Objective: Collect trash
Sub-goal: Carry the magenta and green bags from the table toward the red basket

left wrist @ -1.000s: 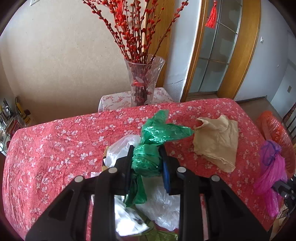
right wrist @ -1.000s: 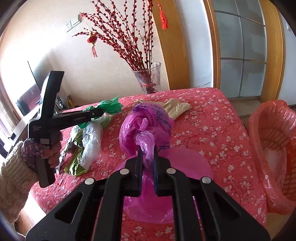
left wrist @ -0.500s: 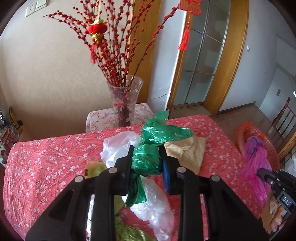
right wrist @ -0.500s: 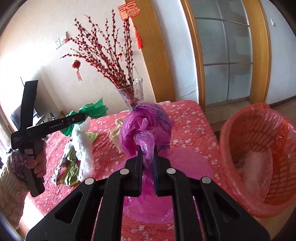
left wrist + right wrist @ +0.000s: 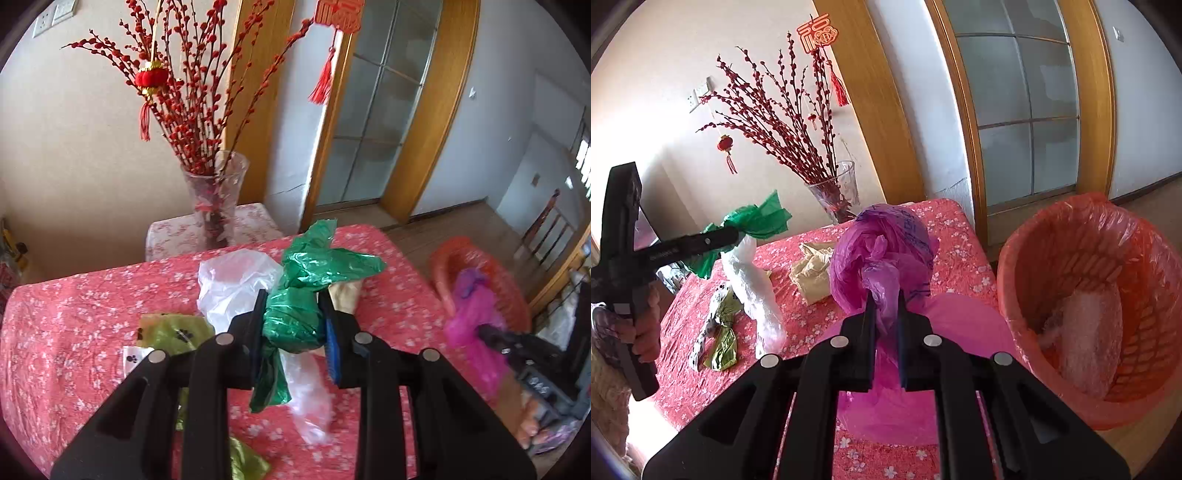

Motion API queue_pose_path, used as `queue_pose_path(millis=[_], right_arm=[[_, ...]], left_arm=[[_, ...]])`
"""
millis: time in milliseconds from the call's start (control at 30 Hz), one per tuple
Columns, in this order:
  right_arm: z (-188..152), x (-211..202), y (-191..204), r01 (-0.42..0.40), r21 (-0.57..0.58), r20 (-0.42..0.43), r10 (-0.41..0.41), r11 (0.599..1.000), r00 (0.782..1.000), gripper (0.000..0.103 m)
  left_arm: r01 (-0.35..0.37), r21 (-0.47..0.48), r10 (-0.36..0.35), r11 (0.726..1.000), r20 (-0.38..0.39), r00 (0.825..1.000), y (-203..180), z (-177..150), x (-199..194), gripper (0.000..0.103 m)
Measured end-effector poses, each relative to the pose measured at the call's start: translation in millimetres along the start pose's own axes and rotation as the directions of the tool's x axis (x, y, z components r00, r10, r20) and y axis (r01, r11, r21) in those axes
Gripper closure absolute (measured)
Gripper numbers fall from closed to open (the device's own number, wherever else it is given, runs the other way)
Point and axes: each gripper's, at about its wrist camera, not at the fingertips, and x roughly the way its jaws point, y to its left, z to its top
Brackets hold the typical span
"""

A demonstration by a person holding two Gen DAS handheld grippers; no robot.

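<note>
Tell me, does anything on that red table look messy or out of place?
Yes: loose trash lies on the tablecloth: a crumpled clear plastic bag, a green paw-print wrapper and a tan bag. The vase stands upright, unspilled.

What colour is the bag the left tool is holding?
Green: the crinkled plastic bag clamped in the left tool shows best in the left wrist view.

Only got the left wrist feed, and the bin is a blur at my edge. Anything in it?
Observer: Yes. The lined orange basket holds a white plastic wad at its bottom.
Operator: Right side has the pink bag firmly?
Observer: The right hand-held gripper is shut on the pink bag at its twisted neck.
Operator: Beige thing, mostly hidden for me?
Observer: The beige wrapper lies crumpled on the table, loose.
</note>
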Motion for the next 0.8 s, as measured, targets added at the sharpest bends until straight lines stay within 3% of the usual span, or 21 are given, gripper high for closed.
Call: queue_pose_path(millis=[267,367,500,800], right_arm=[[-4,0,-9,0.002,0.024,-0.012,-0.001,1.000,1.000,0.093],[-4,0,-11,0.004,0.030,-0.013,-0.004,1.000,1.000,0.093],[-3,2,-12,-0.005,0.035,-0.015,0.005,0.999,1.000,0.093],[-6,2,-9,-0.016,0.031,-0.022,0.016,0.999,1.000,0.093]], left_arm=[[-0.058,-0.068,0.054,0.996,-0.059,0.997,27,-13,30,0.073],[-0.071,-0.070,0.067,0.995,-0.066,0.996,33,-21,28,0.073],[-0.083,-0.069,0.079,0.994,-0.059,0.995,36,-32,18,0.065],[-0.106,-0.062,0.102,0.992,-0.056,0.993,42,-44,10,0.064]])
